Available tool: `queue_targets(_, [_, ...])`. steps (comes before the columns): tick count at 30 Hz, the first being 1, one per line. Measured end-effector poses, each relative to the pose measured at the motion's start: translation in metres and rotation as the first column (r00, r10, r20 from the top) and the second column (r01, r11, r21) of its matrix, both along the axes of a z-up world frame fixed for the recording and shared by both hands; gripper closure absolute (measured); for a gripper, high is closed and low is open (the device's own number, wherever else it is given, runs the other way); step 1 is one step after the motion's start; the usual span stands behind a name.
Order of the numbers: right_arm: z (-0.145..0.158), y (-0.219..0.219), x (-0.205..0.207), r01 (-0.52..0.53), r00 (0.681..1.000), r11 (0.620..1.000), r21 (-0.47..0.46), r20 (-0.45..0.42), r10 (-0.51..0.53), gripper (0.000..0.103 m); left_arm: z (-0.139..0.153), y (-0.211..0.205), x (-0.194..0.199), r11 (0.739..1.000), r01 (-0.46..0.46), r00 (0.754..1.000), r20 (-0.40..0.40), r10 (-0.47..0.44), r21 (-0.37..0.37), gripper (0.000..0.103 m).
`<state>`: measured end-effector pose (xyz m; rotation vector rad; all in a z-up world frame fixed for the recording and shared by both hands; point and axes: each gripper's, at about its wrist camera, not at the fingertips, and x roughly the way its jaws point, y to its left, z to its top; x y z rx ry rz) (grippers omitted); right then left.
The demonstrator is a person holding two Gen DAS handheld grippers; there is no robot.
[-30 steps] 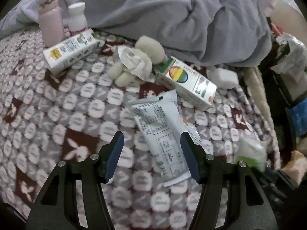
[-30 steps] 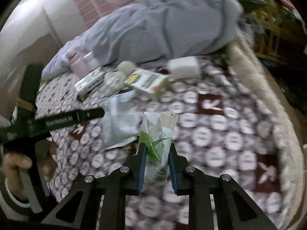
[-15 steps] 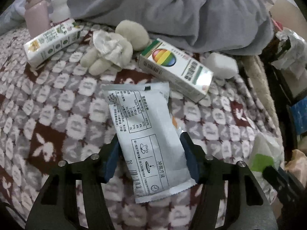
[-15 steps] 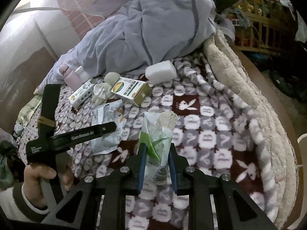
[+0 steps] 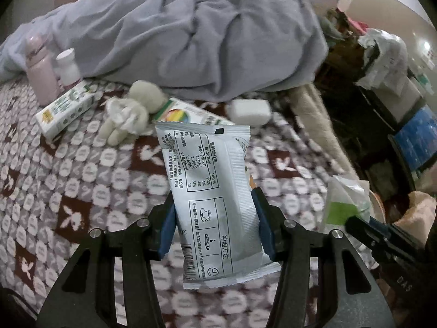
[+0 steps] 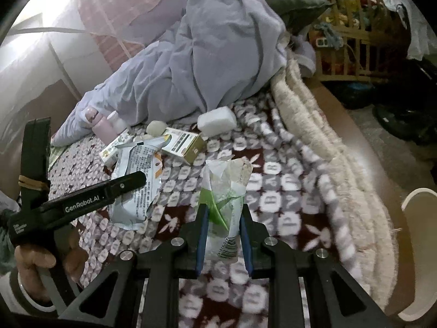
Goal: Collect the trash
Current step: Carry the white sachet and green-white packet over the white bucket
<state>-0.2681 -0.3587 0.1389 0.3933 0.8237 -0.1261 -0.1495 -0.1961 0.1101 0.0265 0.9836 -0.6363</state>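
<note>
1. The left gripper [image 5: 215,229] is showing a matte black forked frame with silver round screw heads and blue fingers [image 5: 167,232].
2. The right gripper [image 6: 221,231] is showing the same black frame, silver screws and blue fingers [image 6: 202,232].
3. Seen from the right wrist, the left gripper's black side is carrying white "GenRobot.AI" lettering, with a tan band wrapping its upright bar.
4. The hand [image 6: 41,266] is wearing a dark cuff with a pale edge.

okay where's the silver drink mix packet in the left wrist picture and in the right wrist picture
Left wrist view: silver packet at centre, clamped in the left tongs.
Right wrist view: left of centre, behind the black tong finger.
Shared landmark: the rainbow-logo box, just beyond it.
</note>
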Motion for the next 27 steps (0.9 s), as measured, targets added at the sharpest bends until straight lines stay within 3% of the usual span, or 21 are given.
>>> queue_targets(13, [0.018,-0.041,-0.043,0.094,0.995,0.995,-0.022,0.031,-0.094,0.082,0.02,-0.061,-0.041,0.992,0.125,0.992,0.034,-0.125,-0.01,0.053])
queue_targets(27, [0.021,-0.099,-0.098,0.233,0.972,0.972,-0.022,0.035,-0.232,0.082,0.028,-0.141,-0.089,0.961,0.277,0.96,0.044,-0.277,-0.008,0.053])
